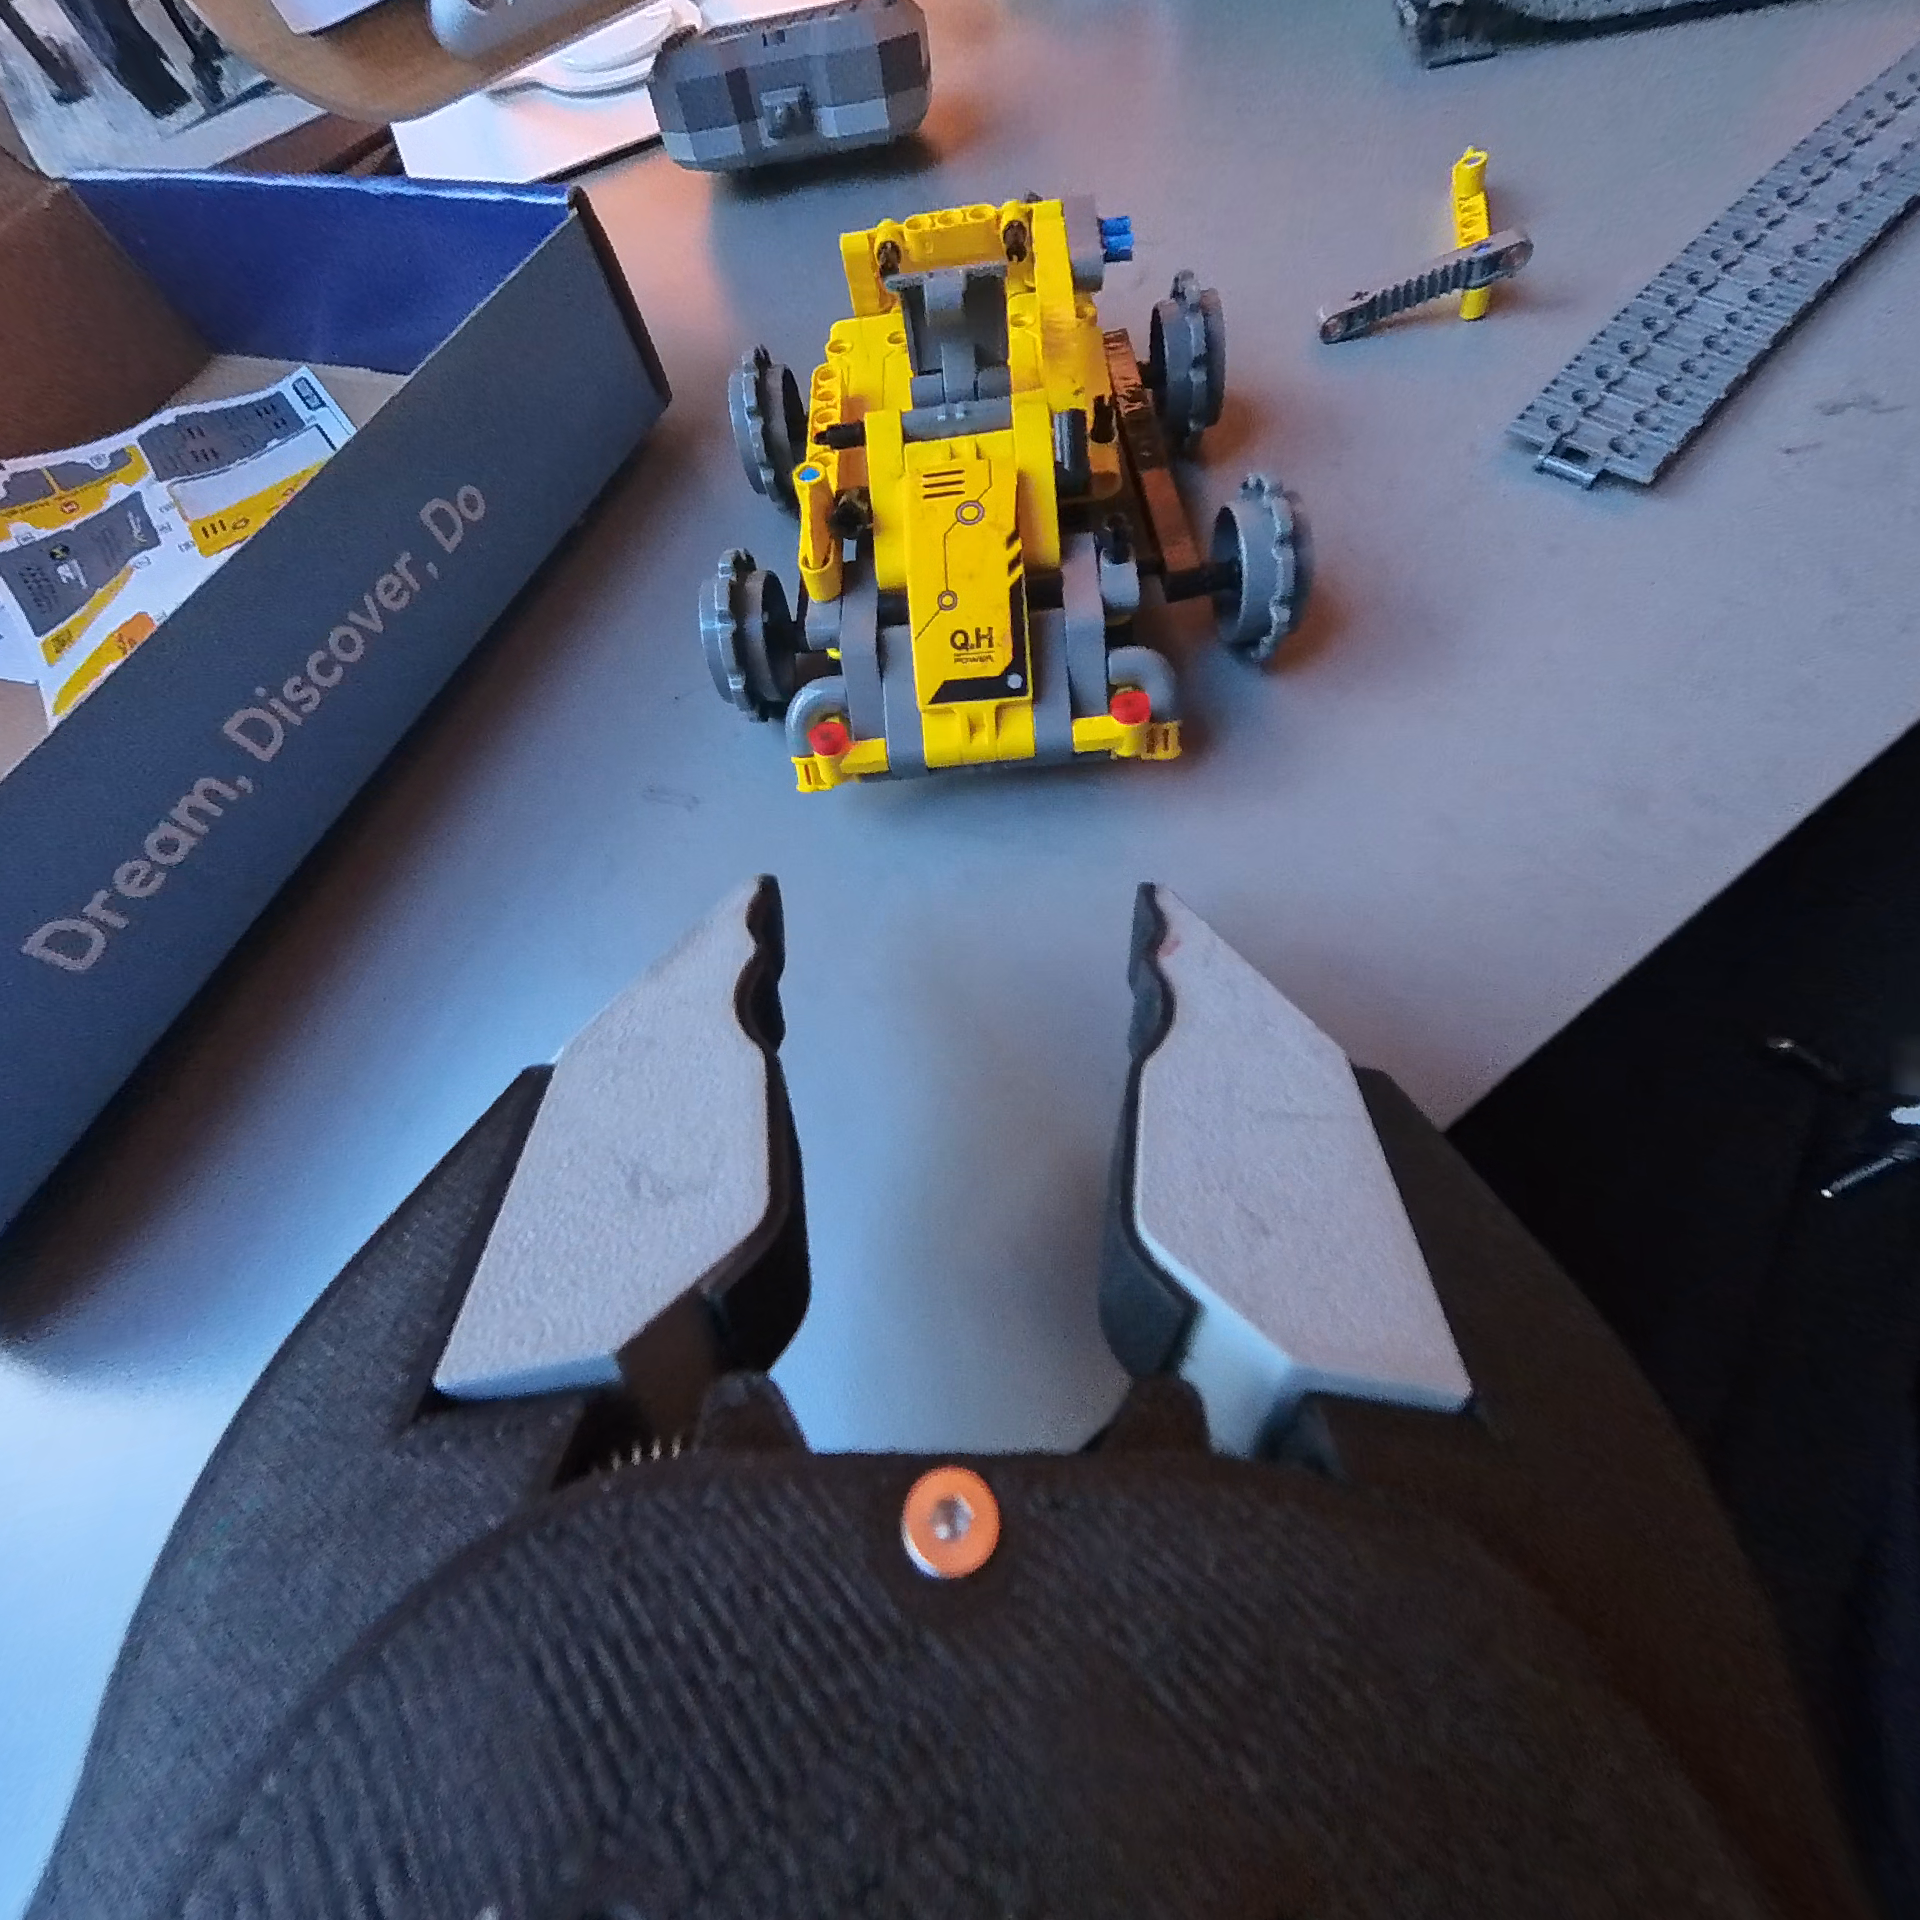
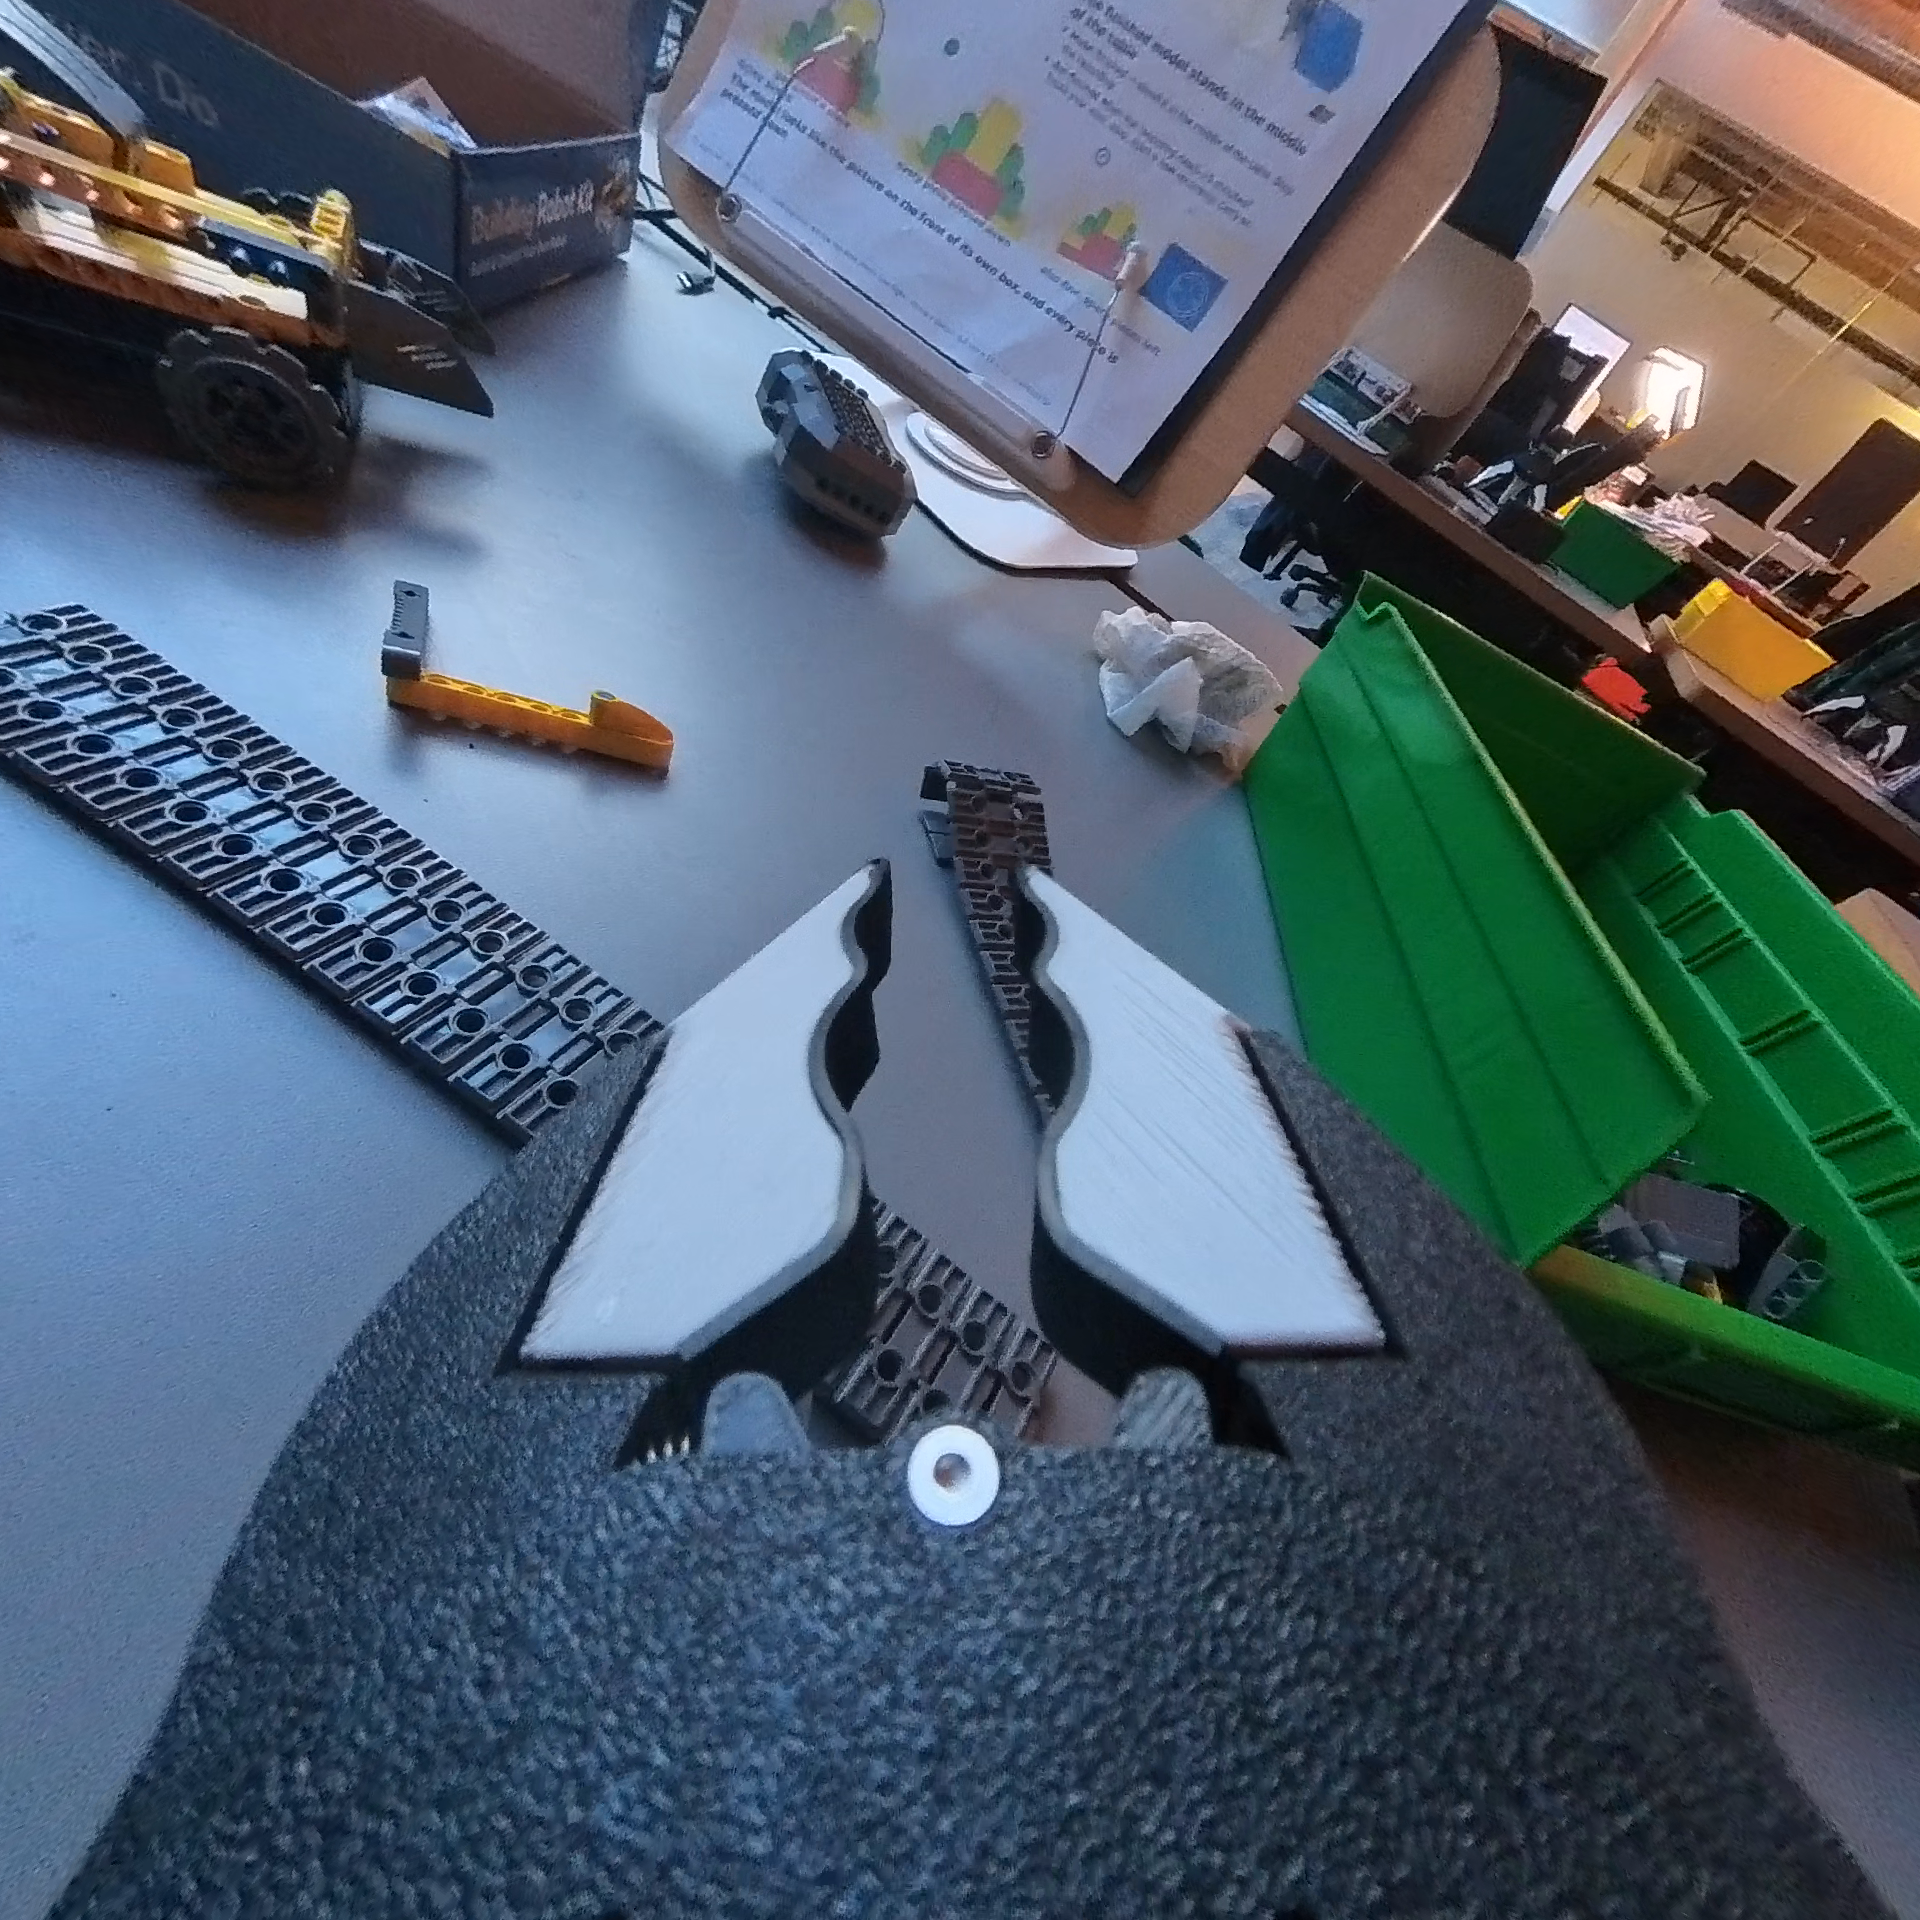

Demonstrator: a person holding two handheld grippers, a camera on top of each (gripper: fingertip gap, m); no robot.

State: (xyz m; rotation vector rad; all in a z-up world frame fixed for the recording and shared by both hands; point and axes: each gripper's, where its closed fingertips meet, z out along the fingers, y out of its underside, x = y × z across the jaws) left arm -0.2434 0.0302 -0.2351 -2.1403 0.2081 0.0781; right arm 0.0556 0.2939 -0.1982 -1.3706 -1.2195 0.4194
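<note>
My left gripper [image 1: 954,902] is open and empty, low over the grey table [image 1: 499,894]. Straight ahead of it, a short gap away, stands a yellow and grey brick-built vehicle [image 1: 977,520] with several grey toothed wheels. My right gripper [image 2: 956,873] is open. A narrow dark track strip [image 2: 982,821] runs through its gap, close along the right finger [image 2: 1143,1091], and pokes out past the tips. The vehicle also shows far left in the right wrist view [image 2: 177,270].
A wide flat track strip [image 2: 260,831] and a yellow beam with a grey toothed piece [image 2: 520,717] lie left of my right gripper. A green bin [image 2: 1507,935] stands to its right, beside crumpled tissue [image 2: 1174,675]. A dark cardboard box [image 1: 312,644] borders the vehicle's left. A grey brick lump [image 1: 790,83] sits behind it. The left gripper's tips are roughly 40 centimetres from the right gripper's.
</note>
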